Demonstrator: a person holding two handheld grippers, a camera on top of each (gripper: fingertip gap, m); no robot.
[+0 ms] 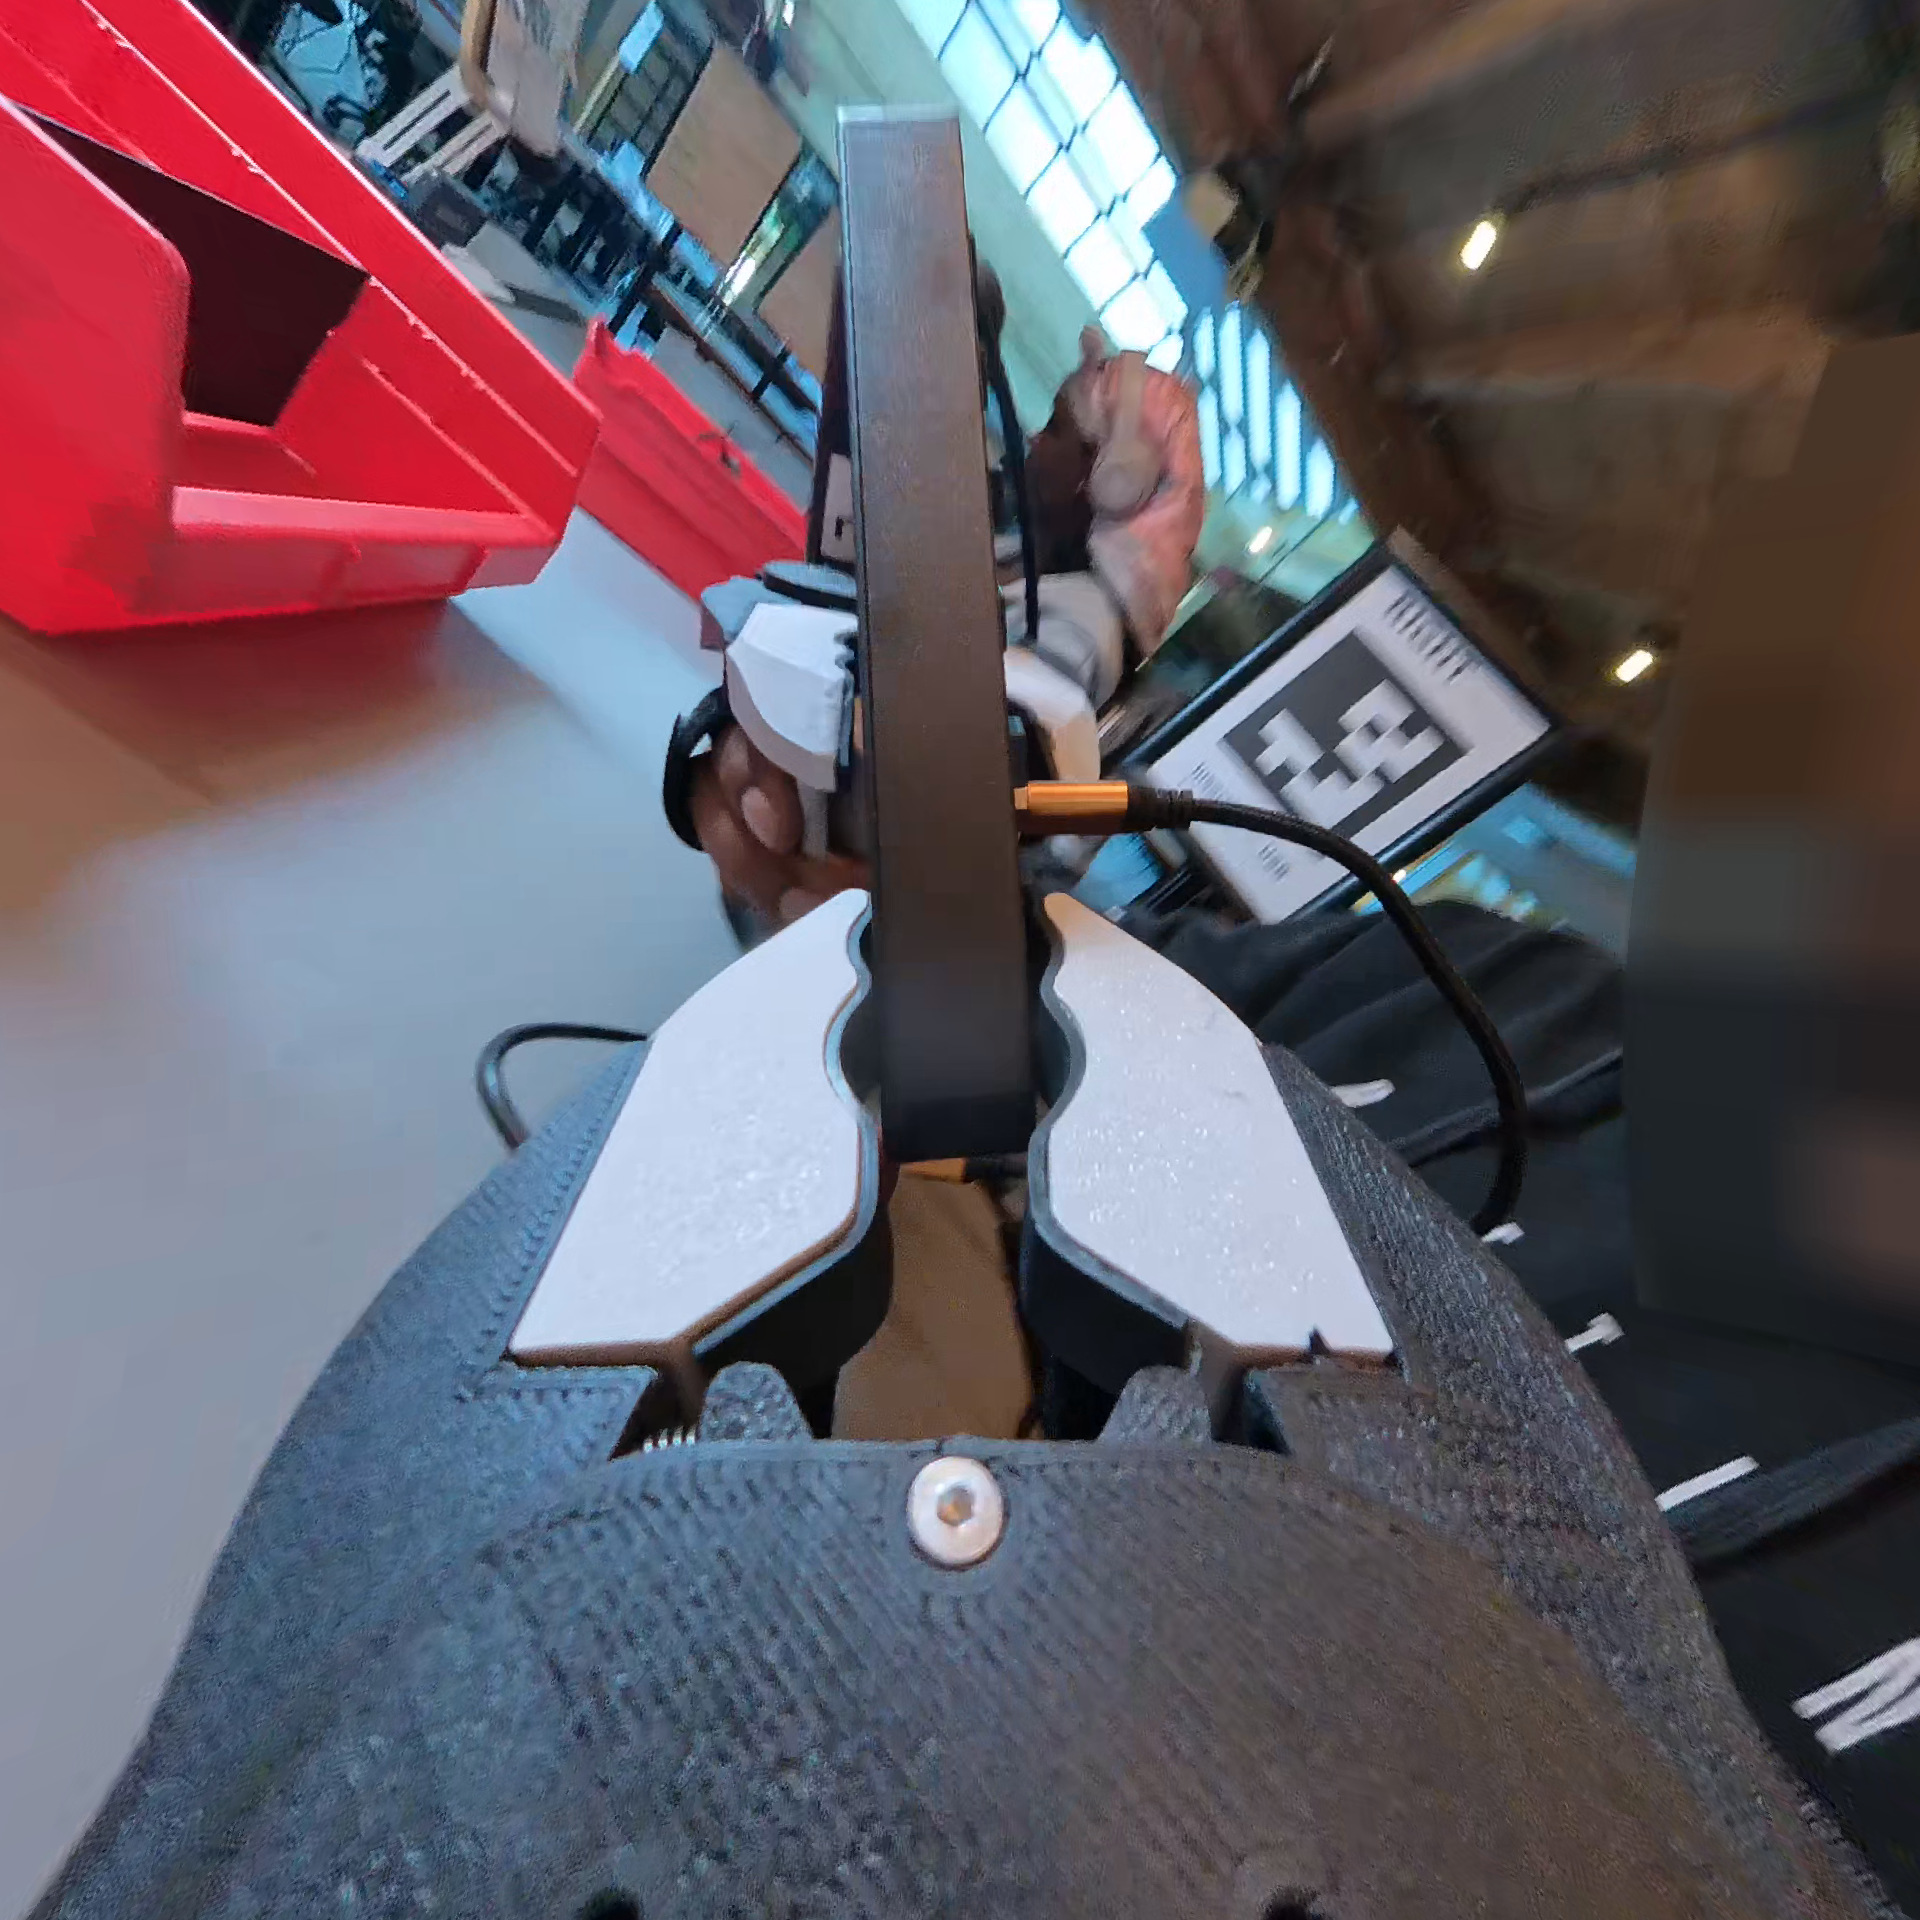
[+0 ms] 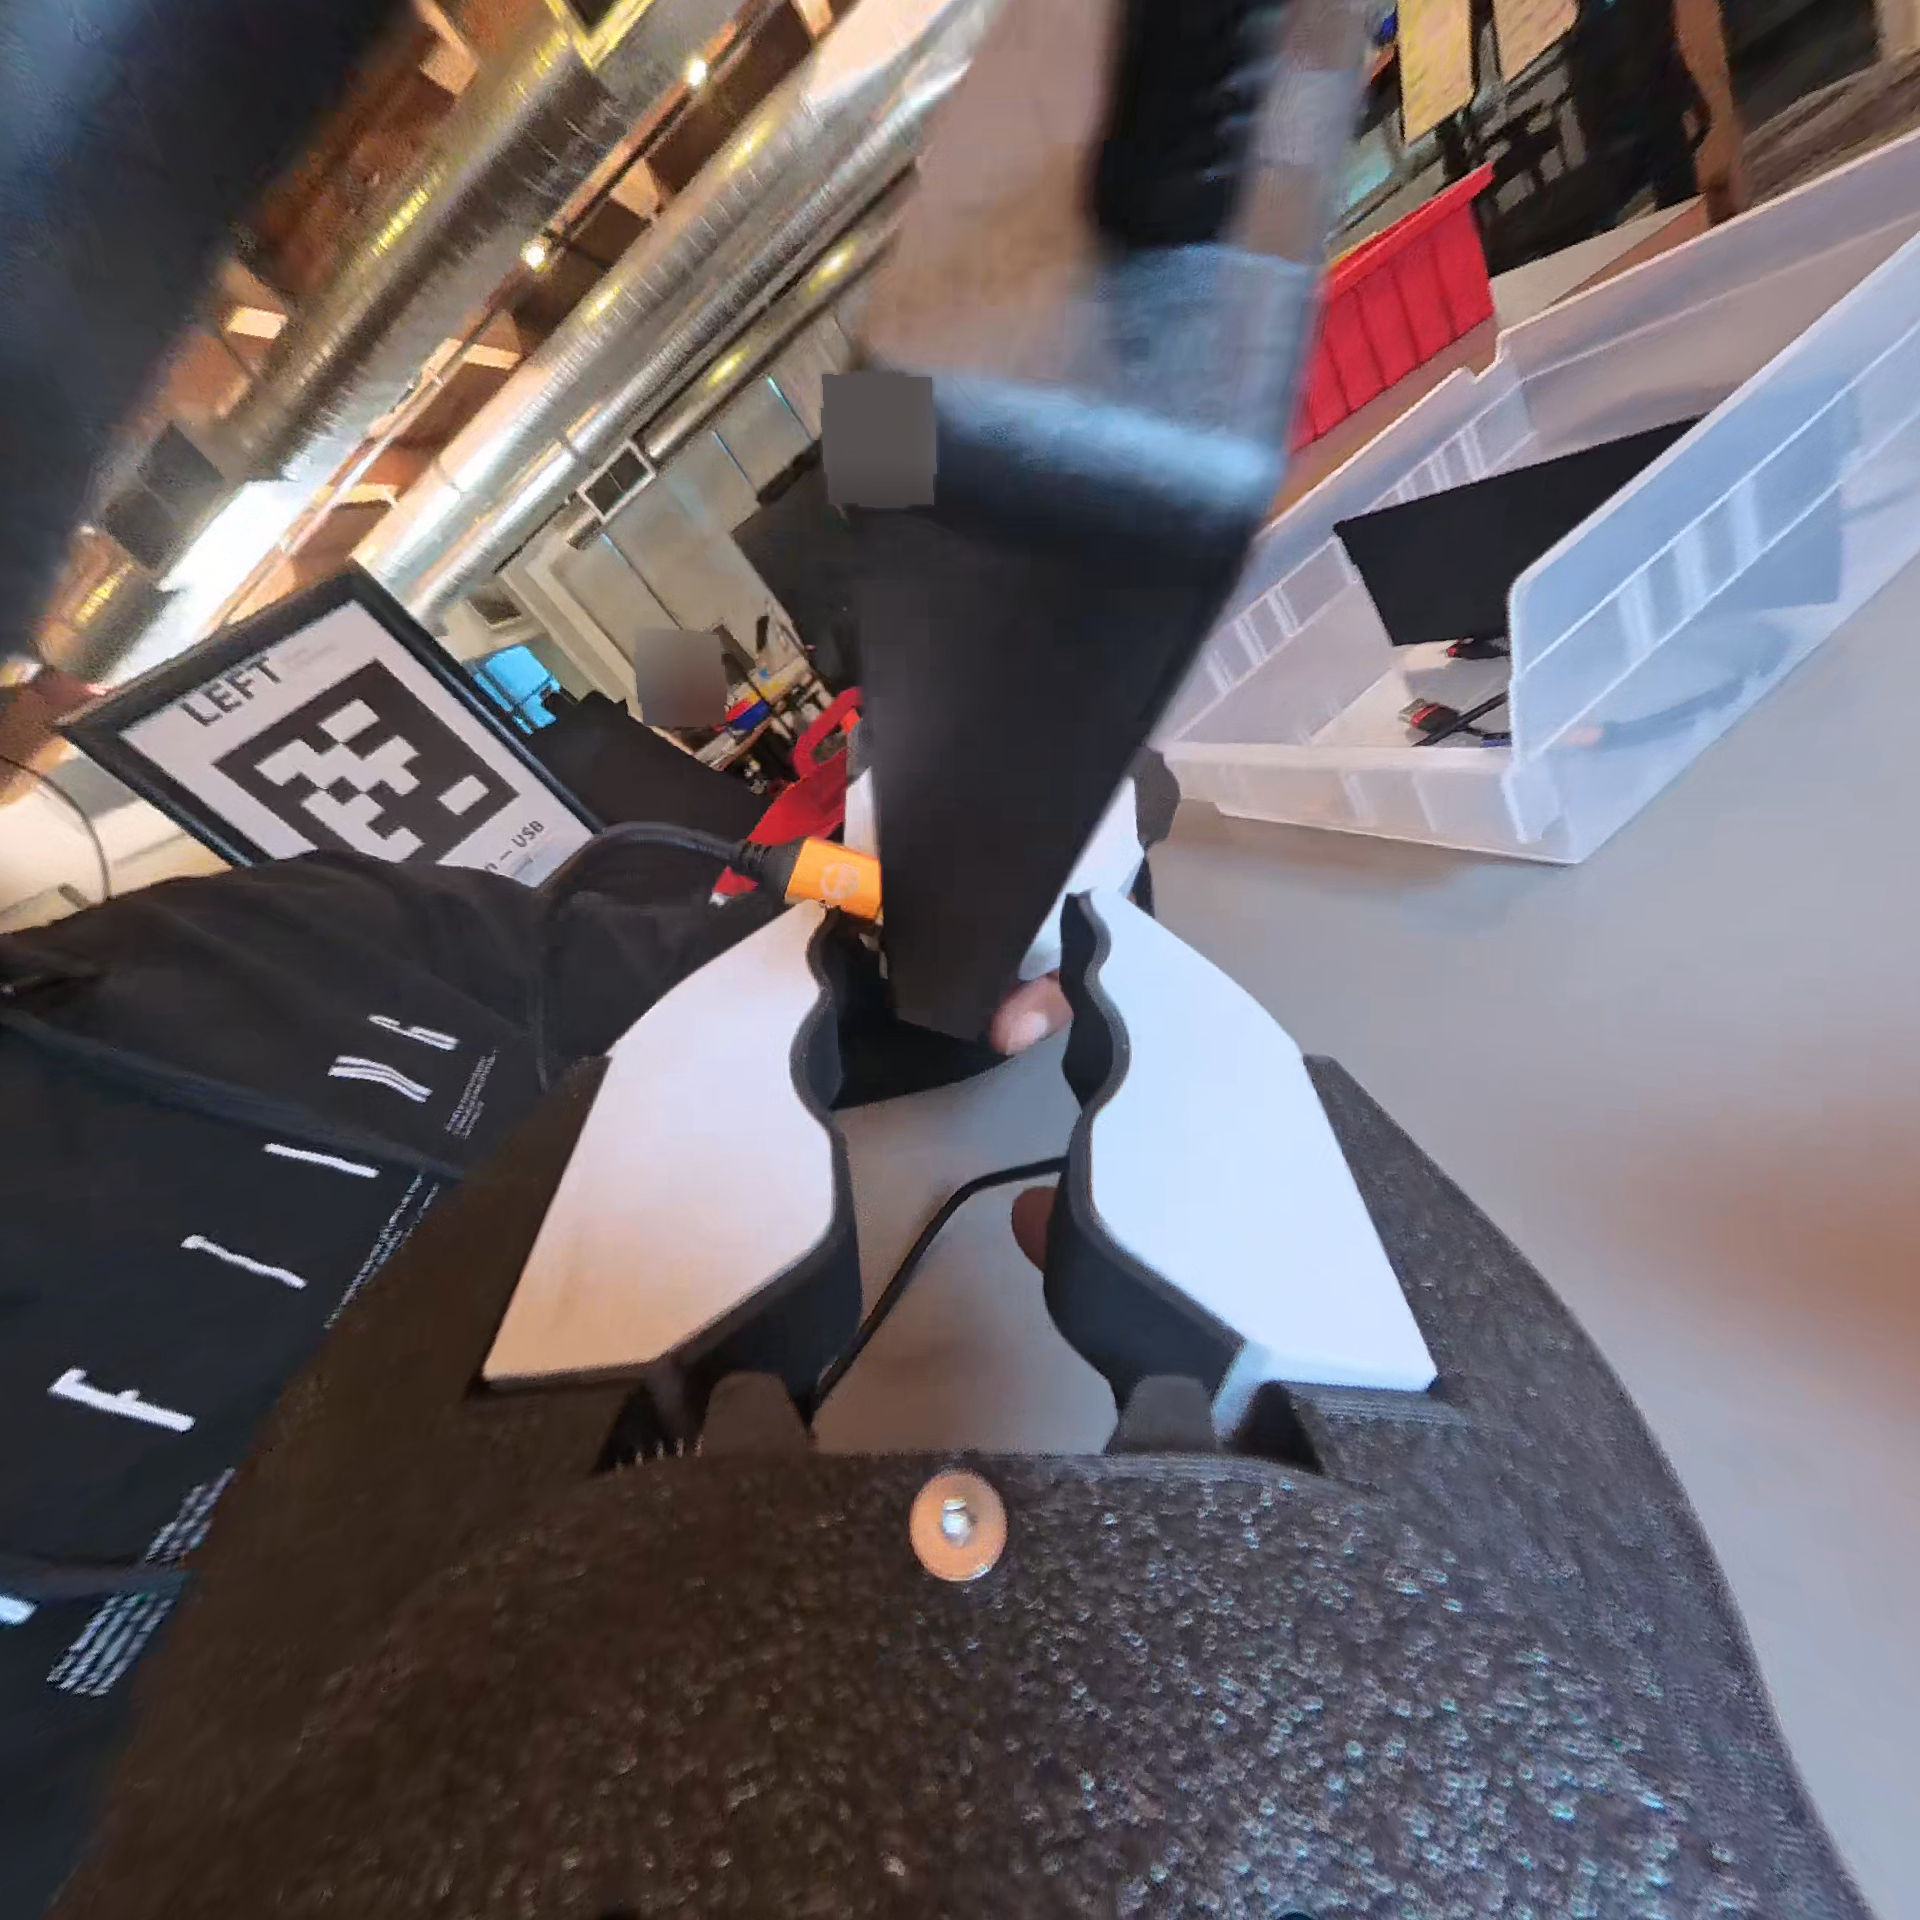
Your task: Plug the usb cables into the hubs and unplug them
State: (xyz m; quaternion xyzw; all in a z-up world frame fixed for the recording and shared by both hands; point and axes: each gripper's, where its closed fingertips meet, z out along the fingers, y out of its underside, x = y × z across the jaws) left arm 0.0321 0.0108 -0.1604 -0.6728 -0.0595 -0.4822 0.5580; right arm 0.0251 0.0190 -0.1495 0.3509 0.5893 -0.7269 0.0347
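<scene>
My left gripper is shut on the near end of a long black USB hub, which stands up edge-on in front of it. An orange USB plug sits in the hub's right side, and its black cable loops down to the right. My right gripper is open, its fingertips on either side of the hub's lower end without closing on it. The orange plug is just left of its left fingertip. The right gripper also shows beyond the hub in the left wrist view, with a hand on it.
Red bins stand at the left on the grey table. A clear plastic tray sits at the right. A framed marker card stands behind a black garment with white print. People are in the far background. My left and right fingertips are right by each other.
</scene>
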